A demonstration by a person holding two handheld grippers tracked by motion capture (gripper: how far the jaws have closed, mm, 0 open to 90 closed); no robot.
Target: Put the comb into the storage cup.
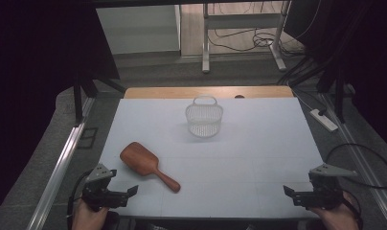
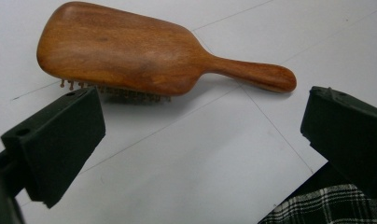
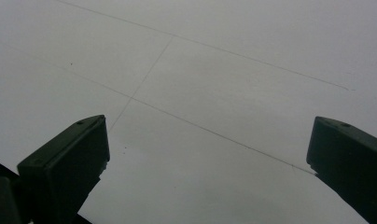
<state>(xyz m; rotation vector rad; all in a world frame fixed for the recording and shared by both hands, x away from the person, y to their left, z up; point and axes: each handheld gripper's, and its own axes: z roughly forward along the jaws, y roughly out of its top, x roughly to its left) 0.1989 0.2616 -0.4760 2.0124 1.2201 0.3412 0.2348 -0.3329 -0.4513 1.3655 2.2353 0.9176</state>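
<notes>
Both grippers are held at the near edge of the white table. On the left gripper the jaws are spread wide and nothing is gripped or touched; the wooden hairbrush is seen just beyond them, lying bristles down with its handle pointing toward the table's near right. Part of the bristles is hidden behind the left jaw. On the right gripper the jaws are likewise spread wide over bare tabletop. A clear plastic basket is set well apart, toward the far edge. Checked fabric is cut off at the lower corner of the left gripper view.
</notes>
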